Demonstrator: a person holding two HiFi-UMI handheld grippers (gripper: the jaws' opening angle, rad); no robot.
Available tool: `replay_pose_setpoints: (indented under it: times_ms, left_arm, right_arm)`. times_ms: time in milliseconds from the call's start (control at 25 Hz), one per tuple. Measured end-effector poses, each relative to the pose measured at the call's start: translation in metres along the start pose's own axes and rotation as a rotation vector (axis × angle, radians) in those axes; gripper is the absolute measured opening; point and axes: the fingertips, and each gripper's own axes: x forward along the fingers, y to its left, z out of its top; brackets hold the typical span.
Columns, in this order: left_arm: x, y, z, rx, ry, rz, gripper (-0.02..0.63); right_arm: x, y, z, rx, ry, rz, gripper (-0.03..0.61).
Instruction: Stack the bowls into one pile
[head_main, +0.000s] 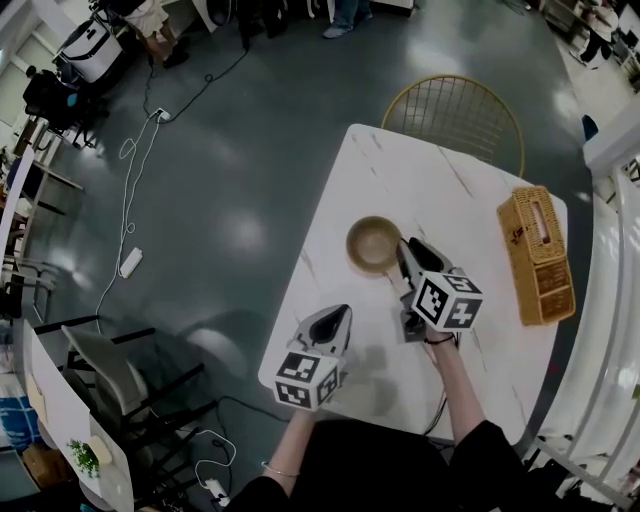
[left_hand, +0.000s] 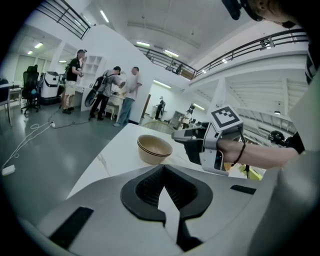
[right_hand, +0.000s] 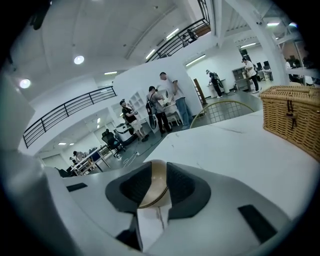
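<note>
Bowls (head_main: 373, 243) sit nested as one pile near the middle of the white table (head_main: 400, 170); the right gripper (head_main: 408, 250) straddles the pile's near rim, its jaws apart and not pinching the wall, likely to let it settle free; the left gripper (head_main: 333, 322) hangs closed and empty by the near edge, out of the way; stacking looks done

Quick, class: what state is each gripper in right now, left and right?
Left gripper: closed, holding nothing.
Right gripper: open, with the rim of the bowls between its jaws but not clamped.
</note>
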Motion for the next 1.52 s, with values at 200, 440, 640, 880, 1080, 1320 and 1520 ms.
replay_pose_setpoints:
  times_ms: [200, 440, 640, 880, 1080, 1320, 1520]
  left_arm:
    - [-0.01, -0.012, 0.014, 0.037, -0.057, -0.011, 0.014]
    - [-0.025, -0.03, 0.032, 0.095, -0.118, -0.04, 0.014]
    - [-0.038, -0.045, 0.052, 0.152, -0.176, -0.051, 0.014]
    - [-0.055, -0.059, 0.072, 0.221, -0.246, -0.066, 0.014]
    - [-0.072, -0.077, 0.088, 0.256, -0.299, -0.075, 0.014]
    - [-0.084, -0.095, 0.105, 0.297, -0.358, -0.092, 0.014]
    - [-0.09, -0.113, 0.117, 0.315, -0.396, -0.096, 0.014]
  right_arm:
    - [-0.031, 0.013, 0.0, -0.059, -0.015, 0.073, 0.044]
    - [-0.075, 0.031, 0.006, -0.105, -0.062, 0.143, 0.037]
    - [-0.115, 0.04, 0.017, -0.154, -0.122, 0.198, 0.02]
    - [-0.162, 0.043, 0.03, -0.218, -0.206, 0.209, 0.015]
    - [-0.205, 0.041, 0.045, -0.216, -0.291, 0.178, 0.015]
    - [-0.251, 0.031, 0.059, -0.217, -0.386, 0.114, 0.014]
    - [-0.286, 0.013, 0.069, -0.214, -0.449, 0.069, 0.014]
